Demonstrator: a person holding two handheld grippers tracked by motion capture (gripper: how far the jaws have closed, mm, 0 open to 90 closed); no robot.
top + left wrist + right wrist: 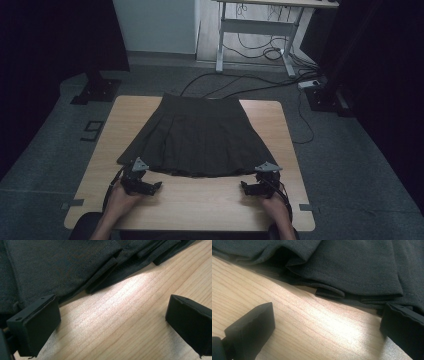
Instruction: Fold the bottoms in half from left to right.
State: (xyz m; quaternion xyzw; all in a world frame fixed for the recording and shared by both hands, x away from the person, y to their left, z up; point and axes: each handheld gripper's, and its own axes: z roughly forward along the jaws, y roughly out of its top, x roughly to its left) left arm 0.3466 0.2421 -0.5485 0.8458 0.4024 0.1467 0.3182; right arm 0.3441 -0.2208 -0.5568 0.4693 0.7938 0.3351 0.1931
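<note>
A dark pleated skirt lies spread flat on the wooden table, waistband at the far side, hem toward me. My left gripper rests on the table just short of the hem's left corner, jaws wide open over bare wood; the pleated hem lies just beyond its fingertips. My right gripper sits by the hem's right corner, also open, with the folded hem edge just ahead and nothing between its jaws.
The floor around the table is grey carpet. Behind it stand a white desk frame with cables and a power strip. Dark stands flank the table at the left and the right.
</note>
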